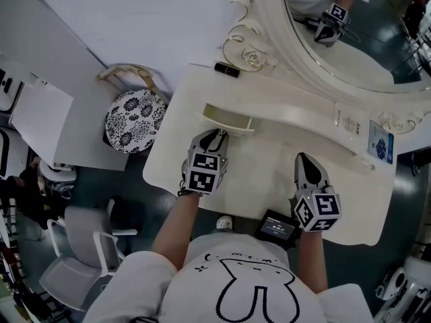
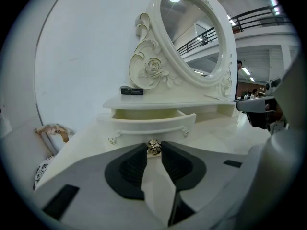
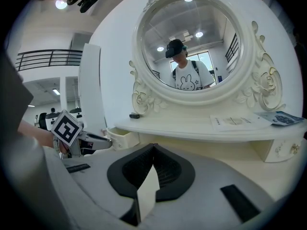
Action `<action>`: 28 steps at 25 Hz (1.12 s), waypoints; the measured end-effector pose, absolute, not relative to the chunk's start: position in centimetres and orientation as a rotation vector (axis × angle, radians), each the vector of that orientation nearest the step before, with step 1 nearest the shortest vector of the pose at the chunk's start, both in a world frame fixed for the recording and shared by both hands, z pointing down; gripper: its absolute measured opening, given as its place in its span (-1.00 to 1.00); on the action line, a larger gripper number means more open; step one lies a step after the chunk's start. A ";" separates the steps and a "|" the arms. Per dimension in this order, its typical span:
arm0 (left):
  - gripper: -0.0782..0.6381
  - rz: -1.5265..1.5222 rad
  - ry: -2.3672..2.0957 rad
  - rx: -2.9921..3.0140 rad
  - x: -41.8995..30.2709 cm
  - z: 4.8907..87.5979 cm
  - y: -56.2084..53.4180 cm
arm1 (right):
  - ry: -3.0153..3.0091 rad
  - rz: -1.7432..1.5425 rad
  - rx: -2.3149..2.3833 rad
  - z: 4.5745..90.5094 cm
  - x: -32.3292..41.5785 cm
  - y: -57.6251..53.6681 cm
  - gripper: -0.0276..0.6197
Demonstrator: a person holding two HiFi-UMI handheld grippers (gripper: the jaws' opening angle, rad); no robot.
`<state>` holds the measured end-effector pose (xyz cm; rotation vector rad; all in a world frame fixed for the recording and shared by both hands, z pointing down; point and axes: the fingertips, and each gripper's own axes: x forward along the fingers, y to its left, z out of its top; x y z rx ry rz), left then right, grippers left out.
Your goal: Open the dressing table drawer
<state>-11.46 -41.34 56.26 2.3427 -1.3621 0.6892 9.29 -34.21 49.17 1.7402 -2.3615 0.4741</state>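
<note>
Cream drawer (image 1: 227, 118), centre-left in head view, stands part-way out of the dressing table (image 1: 269, 173). Left gripper (image 2: 154, 151) clamped on its brass knob (image 2: 153, 146). Right gripper (image 3: 153, 151) closed, empty (idle, lower right). Risk: small knob slips from the pads if the pull goes skew, and the drawer may bind.

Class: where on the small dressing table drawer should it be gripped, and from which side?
Grip the small metal knob at the middle of the drawer front, coming straight in from the front. The knob juts out from the curved face, narrow enough to pinch, and the left tool is clamped on it there.
</note>
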 end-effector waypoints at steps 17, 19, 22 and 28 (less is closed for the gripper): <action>-0.44 0.681 -1.370 2.330 -11.8 56.7 -40.1 | -2.378 0.462 1.719 49.1 8.7 -33.4 -0.88; -0.44 0.679 -1.370 2.328 -11.8 56.6 -39.9 | -2.377 0.463 1.719 49.1 8.7 -33.2 -0.88; -0.43 0.684 -1.369 2.327 -11.9 56.8 -39.7 | -2.376 0.462 1.721 49.1 8.7 -32.9 -0.88; -0.43 0.690 -1.366 2.327 -12.1 57.1 -39.2 | -2.375 0.469 1.728 49.2 8.6 -32.4 -0.88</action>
